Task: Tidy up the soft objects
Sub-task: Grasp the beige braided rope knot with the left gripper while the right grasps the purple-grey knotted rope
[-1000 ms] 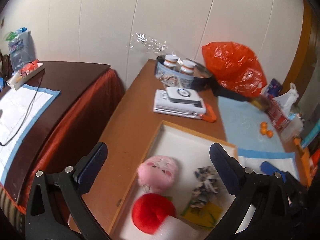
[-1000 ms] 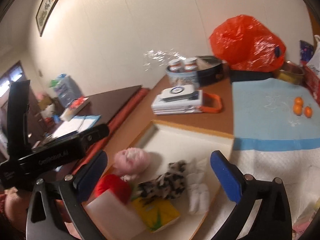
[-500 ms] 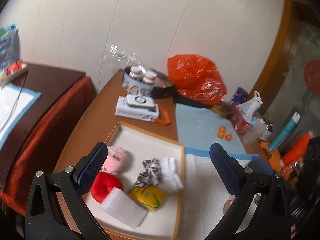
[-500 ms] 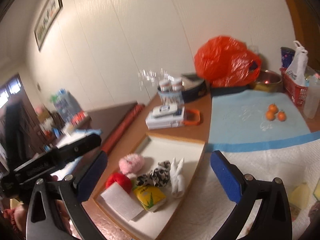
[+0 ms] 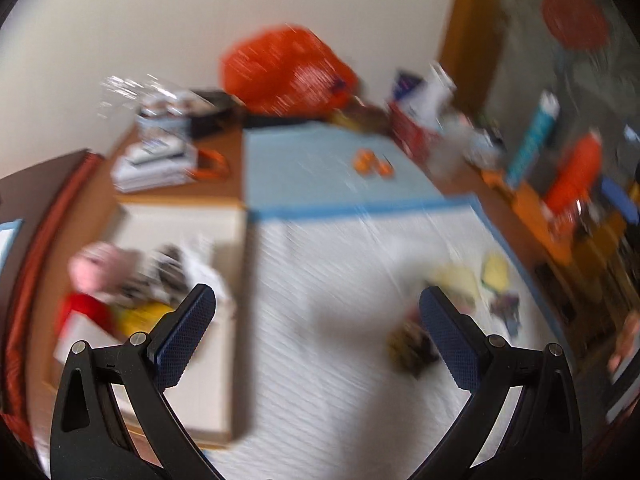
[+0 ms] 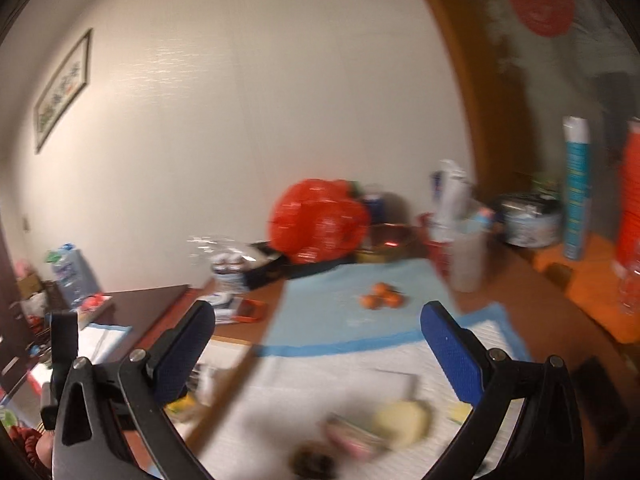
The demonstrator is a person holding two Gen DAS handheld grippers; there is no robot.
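Observation:
Both views are motion-blurred. My left gripper (image 5: 316, 316) is open and empty over the white pad (image 5: 340, 280). Left of it lies the white tray (image 5: 208, 224) holding a pink plush (image 5: 100, 268), a red plush (image 5: 80, 312), a leopard-print cloth (image 5: 168, 268), a yellow pack (image 5: 140, 318) and white foam (image 5: 80, 340). On the pad sit a dark brown soft thing (image 5: 412, 348), pale yellow pieces (image 5: 460, 276) and a dark patterned item (image 5: 506, 306). My right gripper (image 6: 316, 336) is open and empty above a pale yellow soft thing (image 6: 400, 420), a pink item (image 6: 352, 438) and a dark round thing (image 6: 316, 462).
At the back stand an orange plastic bag (image 5: 284, 68), a stack of white boxes (image 5: 156, 164), small oranges (image 5: 372, 164) on the blue mat (image 5: 320, 168), and a red basket (image 5: 412, 132). Bottles and an orange shelf (image 5: 568, 192) crowd the right edge. A dark side table (image 6: 140, 300) lies left.
Both grippers have swung right, away from the tray and over the white pad. The loose soft things on the pad have come into view. Both stay open.

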